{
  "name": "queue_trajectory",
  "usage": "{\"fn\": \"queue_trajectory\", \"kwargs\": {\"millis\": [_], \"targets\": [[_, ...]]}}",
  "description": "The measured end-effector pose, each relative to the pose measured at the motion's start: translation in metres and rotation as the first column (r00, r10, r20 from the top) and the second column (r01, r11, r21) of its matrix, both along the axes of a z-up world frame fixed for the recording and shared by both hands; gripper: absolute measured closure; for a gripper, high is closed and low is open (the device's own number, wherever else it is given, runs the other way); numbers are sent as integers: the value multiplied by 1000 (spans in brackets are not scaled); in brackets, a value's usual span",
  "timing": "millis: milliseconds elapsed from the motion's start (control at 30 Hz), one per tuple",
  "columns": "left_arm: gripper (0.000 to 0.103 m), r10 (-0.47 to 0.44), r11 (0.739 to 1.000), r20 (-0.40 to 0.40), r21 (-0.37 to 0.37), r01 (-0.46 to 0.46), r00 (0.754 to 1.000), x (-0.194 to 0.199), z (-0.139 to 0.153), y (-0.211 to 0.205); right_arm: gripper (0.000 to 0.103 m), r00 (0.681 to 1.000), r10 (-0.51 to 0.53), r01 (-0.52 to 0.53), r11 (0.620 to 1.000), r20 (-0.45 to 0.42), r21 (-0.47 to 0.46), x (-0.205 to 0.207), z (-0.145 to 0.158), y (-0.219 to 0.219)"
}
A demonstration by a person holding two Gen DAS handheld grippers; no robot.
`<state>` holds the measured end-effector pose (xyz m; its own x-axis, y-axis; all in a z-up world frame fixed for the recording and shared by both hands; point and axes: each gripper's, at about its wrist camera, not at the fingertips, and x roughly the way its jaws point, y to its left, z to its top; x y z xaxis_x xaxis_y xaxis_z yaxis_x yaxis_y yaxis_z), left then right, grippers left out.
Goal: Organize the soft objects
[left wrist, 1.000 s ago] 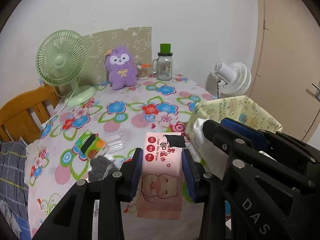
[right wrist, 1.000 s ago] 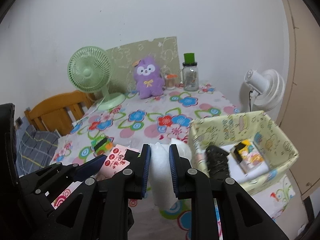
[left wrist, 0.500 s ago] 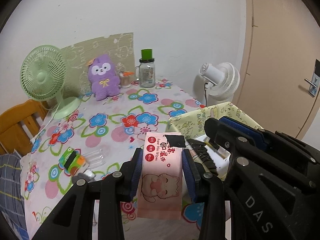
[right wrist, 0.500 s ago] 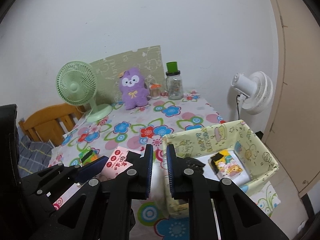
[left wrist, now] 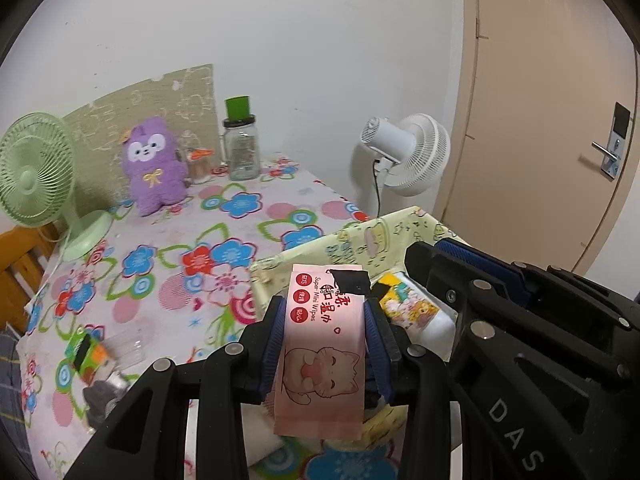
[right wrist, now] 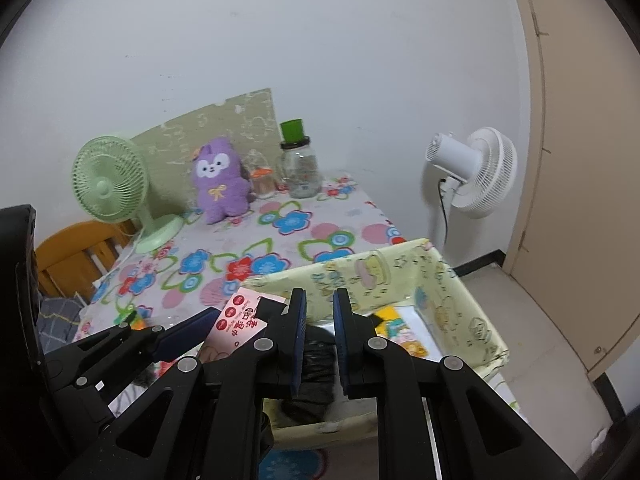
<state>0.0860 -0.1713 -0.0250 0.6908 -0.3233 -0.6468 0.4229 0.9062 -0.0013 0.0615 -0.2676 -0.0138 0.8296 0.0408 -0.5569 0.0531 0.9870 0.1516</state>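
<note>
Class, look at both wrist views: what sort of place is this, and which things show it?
Probably a room in a home: a table with a flowered tablecloth, a purple plush toy, a green desk fan and a door.

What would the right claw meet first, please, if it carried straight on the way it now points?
Probably the black item lying in the yellow fabric bin: it shows directly between and beyond the right claw, though depth is unclear.

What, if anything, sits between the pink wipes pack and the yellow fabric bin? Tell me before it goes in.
Nothing visible blocks it. The wipes pack, clamped in the left tool, hangs over the bin's open top. Inside lie a black bundle and a yellow packet; the right tool sits beside it.
</note>
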Motion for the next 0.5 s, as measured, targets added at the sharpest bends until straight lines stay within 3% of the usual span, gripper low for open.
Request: {"fn": "queue_trajectory", "kwargs": {"millis": [300,367,400,433,500], "targets": [[62,-35,999,-17,-2,35,999,15,-11,-28,85,999,-30,30,999,-24,14,9,-10,-27],[50,-28,1000,-18,11,28,999,17,-14,-30,80,999,-25,26,1000,-46,17,13,-14,-30],[35,-26,1000,-21,17,26,999,17,-15,-30,70,998,-28,29,999,-53,21,14,-16,-31],[28,-25,999,-21,20,25,999,17,-16,-30,55,998,-31,33,999,-60,28,15,-18,-33],[25,-29,999,-12,17,29,1000,17,-14,-30,36,998,-35,38,998,-58,49,14,-20,-35]]}}
